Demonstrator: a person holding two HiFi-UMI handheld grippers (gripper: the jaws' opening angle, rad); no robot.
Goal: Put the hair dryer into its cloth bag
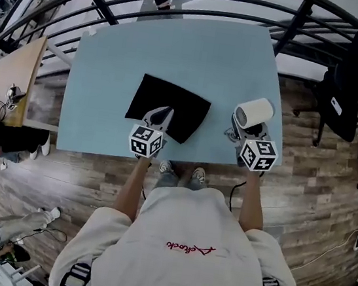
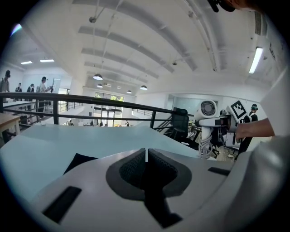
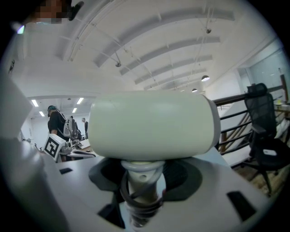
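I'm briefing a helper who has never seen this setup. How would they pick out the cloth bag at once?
Find the pale blue table on the wood-plank floor. On its near half, left of centre, lies the cloth bag, with the left tool's tip over its near edge. It is flat and black, unlike the bulky cream hair dryer gripped in the right tool.

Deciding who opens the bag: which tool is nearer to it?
Left. The left tool is over the bag at its near edge; the right tool, holding the dryer, is off to its right.
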